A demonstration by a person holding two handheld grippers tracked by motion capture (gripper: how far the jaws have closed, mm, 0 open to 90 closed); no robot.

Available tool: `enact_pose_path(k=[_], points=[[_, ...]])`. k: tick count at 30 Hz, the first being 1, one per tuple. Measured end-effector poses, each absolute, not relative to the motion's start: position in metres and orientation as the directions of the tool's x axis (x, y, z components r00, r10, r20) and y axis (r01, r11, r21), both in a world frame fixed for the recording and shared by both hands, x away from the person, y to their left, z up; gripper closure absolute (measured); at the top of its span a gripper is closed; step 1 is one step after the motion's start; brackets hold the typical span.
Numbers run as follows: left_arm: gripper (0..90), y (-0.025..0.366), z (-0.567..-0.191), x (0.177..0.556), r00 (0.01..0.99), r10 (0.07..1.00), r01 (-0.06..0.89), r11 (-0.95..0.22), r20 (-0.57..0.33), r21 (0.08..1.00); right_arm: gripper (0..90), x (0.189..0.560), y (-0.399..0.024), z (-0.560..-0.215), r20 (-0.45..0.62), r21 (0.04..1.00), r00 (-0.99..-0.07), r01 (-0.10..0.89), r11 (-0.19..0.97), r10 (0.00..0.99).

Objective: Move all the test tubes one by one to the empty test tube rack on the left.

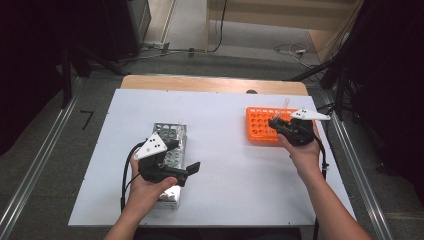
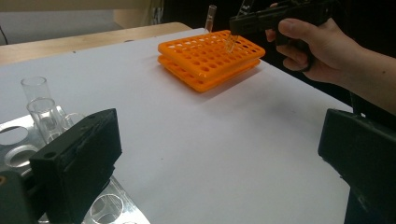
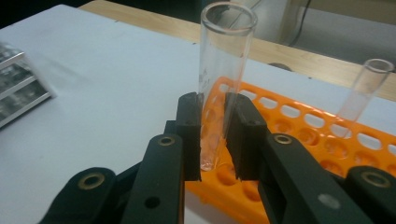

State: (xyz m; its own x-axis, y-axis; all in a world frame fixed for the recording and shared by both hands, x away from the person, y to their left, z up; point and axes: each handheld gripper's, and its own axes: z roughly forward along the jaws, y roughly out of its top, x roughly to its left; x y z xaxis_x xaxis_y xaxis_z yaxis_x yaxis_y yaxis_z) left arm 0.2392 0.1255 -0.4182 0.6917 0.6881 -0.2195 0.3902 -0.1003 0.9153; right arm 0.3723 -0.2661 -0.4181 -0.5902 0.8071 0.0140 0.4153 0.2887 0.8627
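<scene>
My right gripper (image 3: 212,135) is shut on a clear glass test tube (image 3: 224,70), held upright just above the orange tube rack (image 3: 289,121). A second glass tube (image 3: 364,88) stands in a far hole of that rack. In the high view the right gripper (image 1: 276,123) hovers over the orange rack (image 1: 260,125) at the right. My left gripper (image 1: 185,156) rests over the metal rack (image 1: 170,132) at the left, its jaws wide apart with nothing between them. The left gripper view (image 2: 219,158) has glass tubes (image 2: 44,114) standing in the metal rack beside its left jaw.
A white board (image 1: 225,175) covers the wooden table (image 1: 210,82), with bare space between the two racks. Dark equipment and cables lie on the floor beyond the table's far edge.
</scene>
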Motion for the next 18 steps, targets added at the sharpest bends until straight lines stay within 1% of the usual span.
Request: enact_pose_path(k=[7, 18], points=[[0.0, 0.12, -0.417, 0.238, 0.701, 0.68, 0.386, -0.109, -0.215, 0.916, 73.9, 0.343, -0.257, -0.416, 0.038, 0.867, -0.658, 0.396, 0.303, 0.752], [0.0, 0.109, -0.414, 0.234, 0.72, 0.664, 0.371, -0.123, -0.201, 0.92, 73.9, 0.301, -0.23, -0.417, 0.041, 0.863, -0.757, 0.356, 0.359, 0.653]])
